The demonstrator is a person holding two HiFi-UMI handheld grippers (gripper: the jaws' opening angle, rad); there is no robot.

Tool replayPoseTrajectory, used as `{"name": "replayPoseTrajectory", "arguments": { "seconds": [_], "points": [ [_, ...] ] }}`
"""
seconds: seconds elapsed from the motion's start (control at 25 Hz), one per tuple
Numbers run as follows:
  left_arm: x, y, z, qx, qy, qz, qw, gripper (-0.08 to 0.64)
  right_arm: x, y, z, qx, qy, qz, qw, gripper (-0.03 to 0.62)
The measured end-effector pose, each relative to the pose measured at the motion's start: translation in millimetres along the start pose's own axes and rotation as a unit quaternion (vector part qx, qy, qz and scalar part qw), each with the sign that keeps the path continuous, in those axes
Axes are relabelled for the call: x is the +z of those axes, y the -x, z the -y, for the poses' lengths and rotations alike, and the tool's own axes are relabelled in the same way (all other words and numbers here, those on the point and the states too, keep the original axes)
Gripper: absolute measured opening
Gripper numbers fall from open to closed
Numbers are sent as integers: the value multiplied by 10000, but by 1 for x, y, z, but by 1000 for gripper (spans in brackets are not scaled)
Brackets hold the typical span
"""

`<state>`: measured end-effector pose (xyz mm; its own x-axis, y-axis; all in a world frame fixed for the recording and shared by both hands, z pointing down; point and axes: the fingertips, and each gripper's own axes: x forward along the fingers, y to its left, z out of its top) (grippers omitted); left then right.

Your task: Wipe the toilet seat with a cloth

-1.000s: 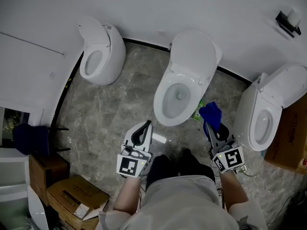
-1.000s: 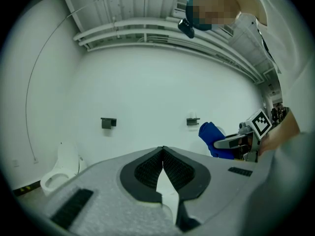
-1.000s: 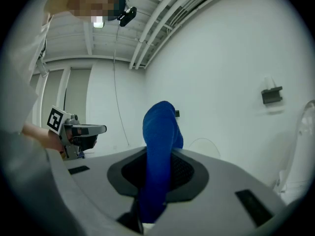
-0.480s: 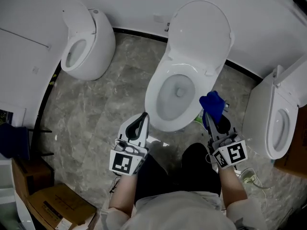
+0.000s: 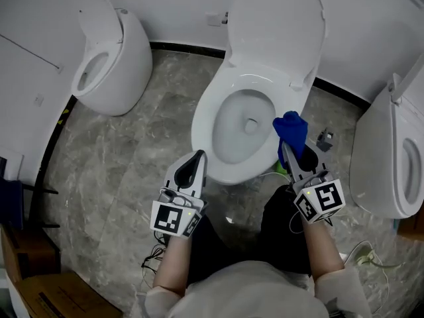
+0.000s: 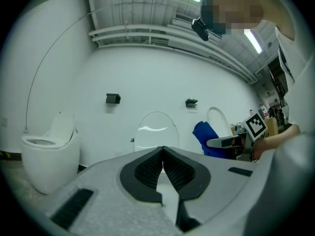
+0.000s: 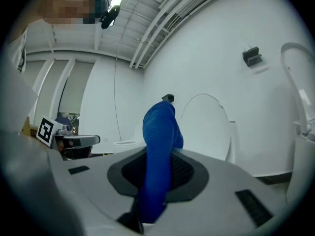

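Blue cloth (image 5: pixel 290 130) is clamped in R gripper (image 5: pixel 286 148), just above R rim of seat (image 5: pixel 203 120); L gripper (image 5: pixel 199 158) jaws are closed, empty; cloth should be pressed flat & dragged steadily round rim.

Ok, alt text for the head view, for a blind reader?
From above, the right claw grips a blue cloth by the right rim of the toilet seat. The left claw, shut and empty, is near the front edge.
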<state>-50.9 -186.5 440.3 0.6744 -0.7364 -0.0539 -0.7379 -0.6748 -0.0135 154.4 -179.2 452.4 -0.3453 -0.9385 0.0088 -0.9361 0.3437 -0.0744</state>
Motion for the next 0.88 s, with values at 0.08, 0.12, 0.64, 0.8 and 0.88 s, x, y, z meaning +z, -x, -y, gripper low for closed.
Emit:
{"name": "replayPoseTrajectory", "arguments": {
  "seconds": [0.08,0.12,0.64,0.8,0.88],
  "points": [
    [-3,4,2,5,8,-48,10000,9,-4,-1,-7,-20,1,-73,10000,74],
    [-1,5,3,-8,4,-40,10000,9,-4,-1,-9,-20,13,-91,10000,74],
    [-4,3,-3,16,44,-97,9999,8,-10,-28,0,-49,13,-280,9996,74],
    [-5,1,-2,27,99,-132,9999,9,-10,-44,15,-139,15,-300,9995,74],
    [-4,2,-1,22,67,-140,9999,9,-10,-55,21,-143,-28,-317,9994,74]
  ]
}}
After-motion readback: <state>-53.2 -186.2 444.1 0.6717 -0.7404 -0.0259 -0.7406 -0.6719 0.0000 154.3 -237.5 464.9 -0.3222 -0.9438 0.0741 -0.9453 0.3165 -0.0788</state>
